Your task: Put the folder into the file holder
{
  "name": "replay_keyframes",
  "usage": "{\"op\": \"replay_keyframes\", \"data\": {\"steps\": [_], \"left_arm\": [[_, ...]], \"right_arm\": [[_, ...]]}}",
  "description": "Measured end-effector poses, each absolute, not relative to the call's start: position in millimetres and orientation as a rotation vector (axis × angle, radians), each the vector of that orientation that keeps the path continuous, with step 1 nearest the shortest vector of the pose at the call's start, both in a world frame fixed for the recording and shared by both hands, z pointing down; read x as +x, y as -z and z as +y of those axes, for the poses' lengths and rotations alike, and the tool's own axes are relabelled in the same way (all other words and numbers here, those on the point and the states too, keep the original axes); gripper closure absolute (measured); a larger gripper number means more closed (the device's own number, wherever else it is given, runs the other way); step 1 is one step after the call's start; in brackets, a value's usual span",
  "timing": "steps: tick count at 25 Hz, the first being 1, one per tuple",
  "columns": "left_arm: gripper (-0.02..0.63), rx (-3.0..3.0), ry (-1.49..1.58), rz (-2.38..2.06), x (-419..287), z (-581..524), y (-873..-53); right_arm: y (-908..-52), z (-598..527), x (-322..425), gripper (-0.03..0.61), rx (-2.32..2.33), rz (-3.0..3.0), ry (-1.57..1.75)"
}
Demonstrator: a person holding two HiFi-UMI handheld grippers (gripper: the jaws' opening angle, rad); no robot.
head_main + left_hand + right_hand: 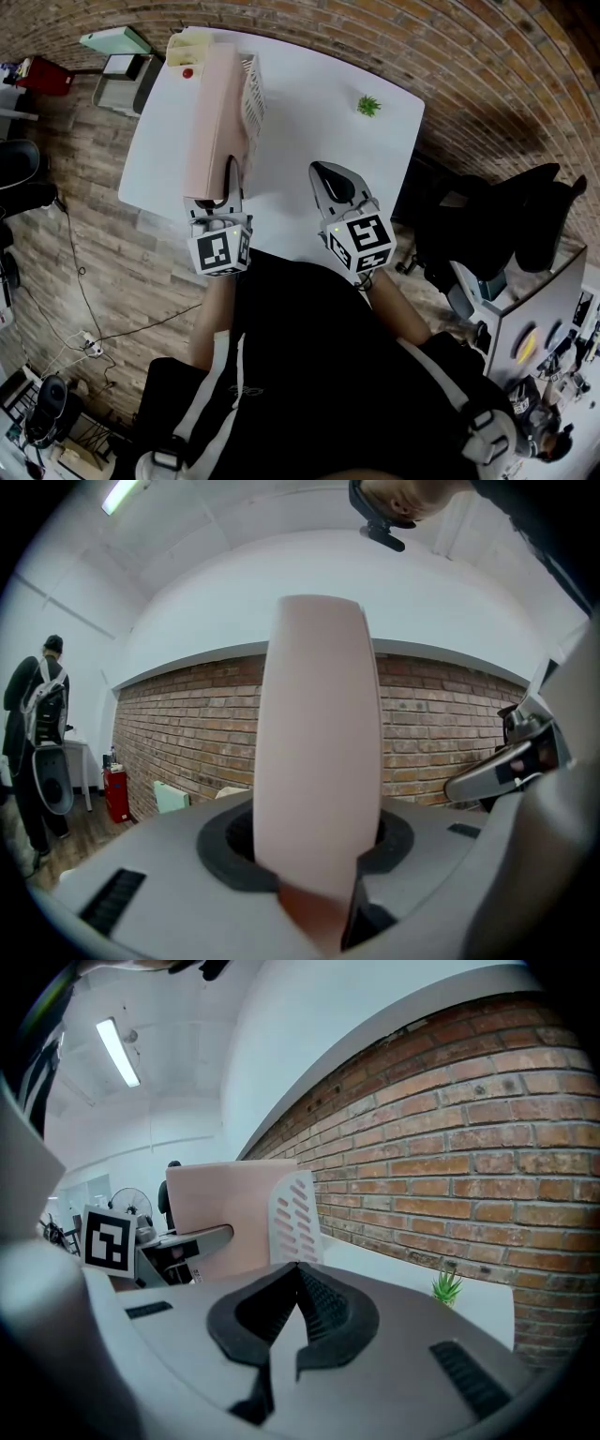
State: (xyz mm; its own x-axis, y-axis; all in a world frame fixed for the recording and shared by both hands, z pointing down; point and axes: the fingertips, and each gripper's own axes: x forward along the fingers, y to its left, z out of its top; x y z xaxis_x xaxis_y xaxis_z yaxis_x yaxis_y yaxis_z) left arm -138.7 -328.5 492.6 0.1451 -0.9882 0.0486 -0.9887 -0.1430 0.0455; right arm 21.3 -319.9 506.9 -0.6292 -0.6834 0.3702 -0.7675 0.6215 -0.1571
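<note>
Looking down, I cannot tell whether the folder [211, 117] stands inside the file holder [253, 94] or just against it. Pale pink, it stands on edge along the bench [309, 122], its near end pinched in my left tongs [228, 187]. My right tongs [330, 178] are closed, empty. A small plant [368, 105] sits well apart.

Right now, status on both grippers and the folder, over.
Left gripper shut on the folder, near end. Right gripper shut, empty. Folder on edge beside the file holder, slotted side; seating unclear. Nothing seen blocking.
</note>
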Motion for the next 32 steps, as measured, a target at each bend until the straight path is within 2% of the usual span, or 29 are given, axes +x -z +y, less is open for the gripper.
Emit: {"op": "replay_keyframes", "data": {"steps": [17,25,32], "left_arm": [[0.439,2.347,-0.050,-1.988,-131.6,-326.3,-504.0],[0.360,2.242,-0.140,-1.859,-131.9,-318.4,-531.3],[0.353,2.207,-0.169,-1.852,-130.9,-283.0,-539.7]], "right_arm": [[-508.4,-316.7,22.7,0.571,1.175,-2.571,-0.440],[-508.2,-308.9,20.4,0.571,1.162,-2.576,-0.431],[-507.4,-291.9,25.5,0.571,1.140,-2.579,-0.413]]}}
